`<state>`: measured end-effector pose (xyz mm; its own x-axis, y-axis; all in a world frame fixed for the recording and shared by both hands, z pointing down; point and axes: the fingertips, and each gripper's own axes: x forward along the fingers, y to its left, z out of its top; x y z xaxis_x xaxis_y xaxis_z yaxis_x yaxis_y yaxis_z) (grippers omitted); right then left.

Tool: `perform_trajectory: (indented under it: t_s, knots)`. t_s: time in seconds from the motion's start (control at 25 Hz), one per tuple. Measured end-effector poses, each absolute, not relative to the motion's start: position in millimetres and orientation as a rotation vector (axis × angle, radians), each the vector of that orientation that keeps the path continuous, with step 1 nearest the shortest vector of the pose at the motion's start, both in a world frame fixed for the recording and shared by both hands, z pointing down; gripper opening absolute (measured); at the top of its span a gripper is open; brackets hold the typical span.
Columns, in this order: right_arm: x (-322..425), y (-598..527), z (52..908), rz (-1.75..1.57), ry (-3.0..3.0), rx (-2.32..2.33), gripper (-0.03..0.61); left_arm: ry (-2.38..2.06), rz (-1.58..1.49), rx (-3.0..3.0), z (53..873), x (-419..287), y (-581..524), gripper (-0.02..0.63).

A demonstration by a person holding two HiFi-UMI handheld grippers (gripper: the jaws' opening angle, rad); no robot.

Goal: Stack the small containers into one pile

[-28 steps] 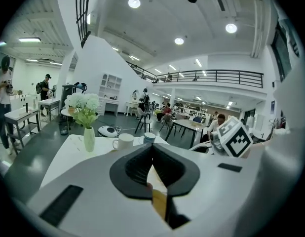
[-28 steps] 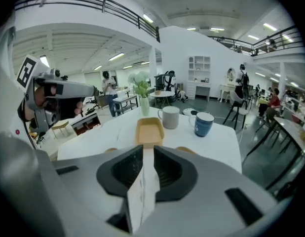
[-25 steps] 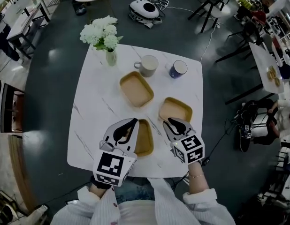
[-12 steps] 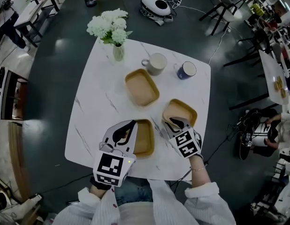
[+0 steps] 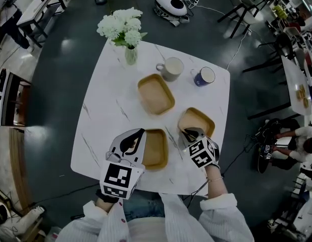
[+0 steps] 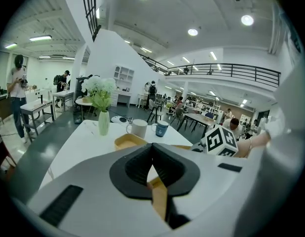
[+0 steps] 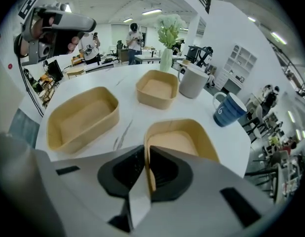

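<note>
Three shallow tan containers sit apart on the white marble table [image 5: 103,115]. The far one [image 5: 156,94] lies in the middle, with nothing holding it. My left gripper [image 5: 134,141] is shut on the left rim of the near container [image 5: 156,149]; that rim shows as a tan strip [image 6: 158,195] between the jaws of the left gripper [image 6: 152,174]. My right gripper [image 5: 188,134] is shut on the near rim of the right container [image 5: 197,121]. In the right gripper view, the right gripper [image 7: 145,174] pinches that container's [image 7: 179,141] wall.
At the table's far side stand a grey mug [image 5: 171,68], a blue cup [image 5: 203,76] and a vase of white flowers [image 5: 126,34]. The right container lies near the table's right edge. Chairs, other tables and people surround the table.
My right gripper has moved forward onto the right container's near rim. The left gripper has stayed at the near container. The head camera's view has shifted slightly.
</note>
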<state>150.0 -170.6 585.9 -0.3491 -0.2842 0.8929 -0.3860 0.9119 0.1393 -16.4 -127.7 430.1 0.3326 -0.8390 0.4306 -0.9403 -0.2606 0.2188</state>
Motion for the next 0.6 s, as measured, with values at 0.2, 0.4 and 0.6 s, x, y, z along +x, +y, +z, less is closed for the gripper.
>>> perform_trajectory:
  t_s: [0.2, 0.4, 0.6]
  knots:
    - [148, -166, 587, 0.139, -1.943, 0.481, 0.032, -1.563, 0.319, 2.179, 429, -23, -127, 0.017]
    - [141, -160, 584, 0.177, -1.933, 0.508, 0.028, -1.562, 0.316, 2.184, 428, -31, -124, 0.017]
    - [134, -158, 572, 0.222, -1.945, 0.591, 0.021, -1.564, 0.307, 2.196, 423, -42, -121, 0.017]
